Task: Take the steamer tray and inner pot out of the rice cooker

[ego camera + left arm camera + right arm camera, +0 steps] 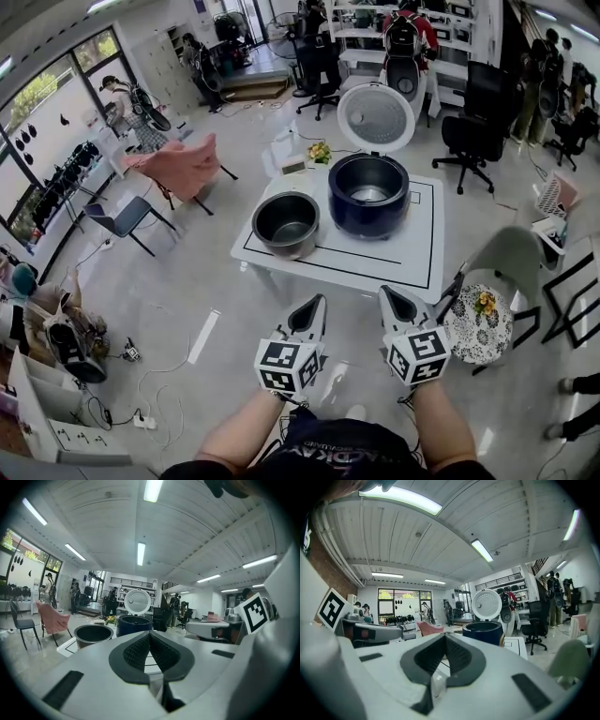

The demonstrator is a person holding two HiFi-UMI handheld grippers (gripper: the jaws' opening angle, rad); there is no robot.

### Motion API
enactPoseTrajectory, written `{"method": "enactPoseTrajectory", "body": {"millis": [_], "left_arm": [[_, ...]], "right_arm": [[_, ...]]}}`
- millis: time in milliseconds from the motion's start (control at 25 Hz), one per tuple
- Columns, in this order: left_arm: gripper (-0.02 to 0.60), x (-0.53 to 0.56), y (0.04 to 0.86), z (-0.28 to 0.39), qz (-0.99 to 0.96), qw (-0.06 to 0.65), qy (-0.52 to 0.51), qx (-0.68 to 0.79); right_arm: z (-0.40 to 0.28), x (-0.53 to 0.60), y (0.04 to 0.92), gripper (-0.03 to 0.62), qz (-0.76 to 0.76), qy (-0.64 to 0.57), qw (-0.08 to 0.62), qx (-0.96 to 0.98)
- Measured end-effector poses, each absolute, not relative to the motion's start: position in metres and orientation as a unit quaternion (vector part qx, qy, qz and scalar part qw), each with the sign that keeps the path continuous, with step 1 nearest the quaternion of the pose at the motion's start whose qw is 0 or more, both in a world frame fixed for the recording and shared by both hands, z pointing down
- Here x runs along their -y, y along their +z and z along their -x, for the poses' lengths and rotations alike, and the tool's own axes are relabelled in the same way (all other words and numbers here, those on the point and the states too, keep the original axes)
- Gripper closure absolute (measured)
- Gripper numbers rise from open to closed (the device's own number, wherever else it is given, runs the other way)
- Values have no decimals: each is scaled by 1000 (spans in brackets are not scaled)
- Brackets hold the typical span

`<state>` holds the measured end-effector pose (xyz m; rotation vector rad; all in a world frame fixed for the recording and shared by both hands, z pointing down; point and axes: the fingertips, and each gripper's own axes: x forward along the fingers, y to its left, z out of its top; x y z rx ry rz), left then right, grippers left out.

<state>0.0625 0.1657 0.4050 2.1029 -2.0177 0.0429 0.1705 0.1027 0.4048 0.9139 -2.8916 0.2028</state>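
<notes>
Left tongs [314, 306]: closed tight, empty, well short of surface [412, 255]. Inner pot [286, 223]: already out, on surface ahead of left tongs, just beside rice cooker [361, 221]. Right tongs [392, 298]: also closed, empty. Steamer tray: not visible anywhere. Task probably near end; next, look inside cooker for tray.

White, black-lined table [412, 258], on it the open dark-blue rice cooker [368, 195], grey inner pot [286, 223] just beside.
</notes>
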Motion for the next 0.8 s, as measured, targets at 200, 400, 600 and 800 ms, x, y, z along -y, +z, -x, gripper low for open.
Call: {"method": "enactPoseTrajectory", "body": {"millis": [200, 400, 600, 800], "left_arm": [[578, -168, 408, -63, -716, 117, 13, 689], [579, -171, 408, -61, -713, 118, 13, 691], [578, -174, 409, -63, -712, 119, 14, 692], [578, -177, 407, -65, -710, 118, 13, 694]], "right_arm": [[-170, -104, 405, 594, -299, 66, 52, 951], [-169, -105, 405, 594, -297, 66, 52, 951], [-169, -107, 405, 594, -294, 66, 50, 952], [-171, -109, 402, 594, -292, 64, 49, 953]]}}
